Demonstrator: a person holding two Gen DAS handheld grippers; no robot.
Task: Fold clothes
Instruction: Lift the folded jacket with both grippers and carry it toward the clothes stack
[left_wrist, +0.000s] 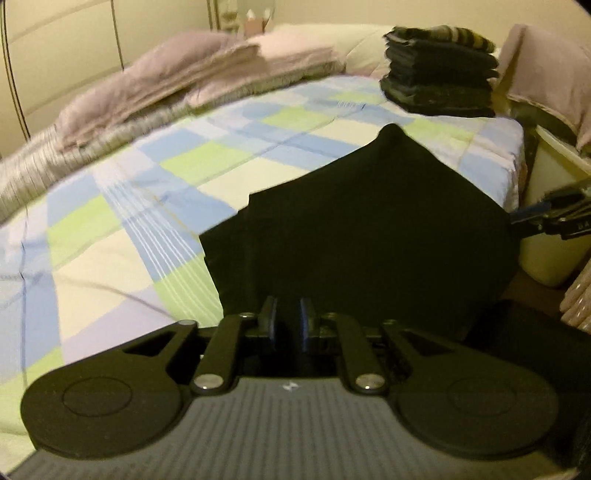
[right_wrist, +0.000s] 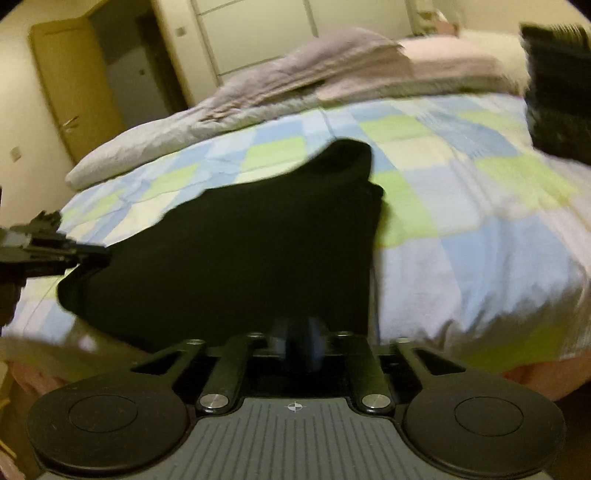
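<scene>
A black garment (left_wrist: 369, 229) lies spread over the near edge of the checked quilt (left_wrist: 147, 206), drawn out between both grippers. My left gripper (left_wrist: 288, 321) is shut on its near edge; from the right wrist view it (right_wrist: 99, 254) grips the garment's (right_wrist: 240, 251) left corner. My right gripper (right_wrist: 297, 338) sits at the cloth's near right edge, its fingers smeared. Seen from the left wrist view, the right gripper (left_wrist: 521, 218) has its blue-padded fingers slightly apart at the garment's right corner.
A stack of dark folded clothes (left_wrist: 439, 70) stands at the bed's far right corner. Pinkish-grey bedding and pillows (left_wrist: 166, 77) lie along the far side. A cream bin (left_wrist: 546, 254) stands beside the bed on the right. A door (right_wrist: 70, 85) shows far left.
</scene>
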